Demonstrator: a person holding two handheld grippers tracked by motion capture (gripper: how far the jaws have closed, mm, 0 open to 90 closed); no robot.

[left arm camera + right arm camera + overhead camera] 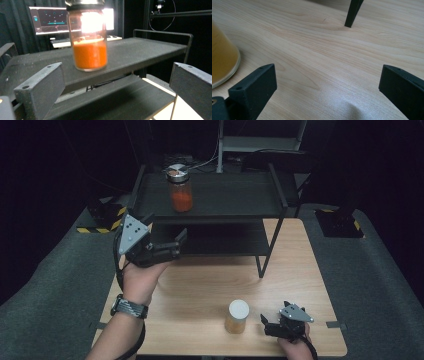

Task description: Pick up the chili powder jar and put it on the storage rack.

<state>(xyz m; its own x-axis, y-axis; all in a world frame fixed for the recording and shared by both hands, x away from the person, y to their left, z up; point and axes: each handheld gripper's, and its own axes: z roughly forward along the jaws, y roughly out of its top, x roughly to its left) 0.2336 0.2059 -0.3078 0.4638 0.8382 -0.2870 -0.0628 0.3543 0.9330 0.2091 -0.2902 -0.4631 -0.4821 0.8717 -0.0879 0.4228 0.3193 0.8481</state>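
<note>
- My left gripper [167,245] was raised in front of the black rack [280,195], at about the level of its lower shelf, with my left hand [142,280] under it.
- Its jaws stood wide apart and held nothing; in the left gripper view they framed the rack's two shelves.
- The jar [181,190] with orange powder stood upright on the top shelf, toward its left side, well apart from my left gripper.
- In the left gripper view the jar [88,37] rose above and between the jaws, untouched, about half full of orange, with a metal lid at the top edge.
- A lit monitor [50,20] glowed behind the jar in that view.
- My right gripper [272,325] lay low at the table's [210,280] near right edge, with my right hand [295,347] behind it.
- Its jaws were also spread wide and empty; in the right gripper view bare wood lay between them.
- A second jar with a white lid [237,316], yellowish inside, stood upright on the table just left of my right gripper, not touching it.
- In the right gripper view that yellow jar [222,55] sat beside the left jaw, outside the gap.
- A rack leg [352,13] stood on the wood farther ahead of the right jaws.
</note>
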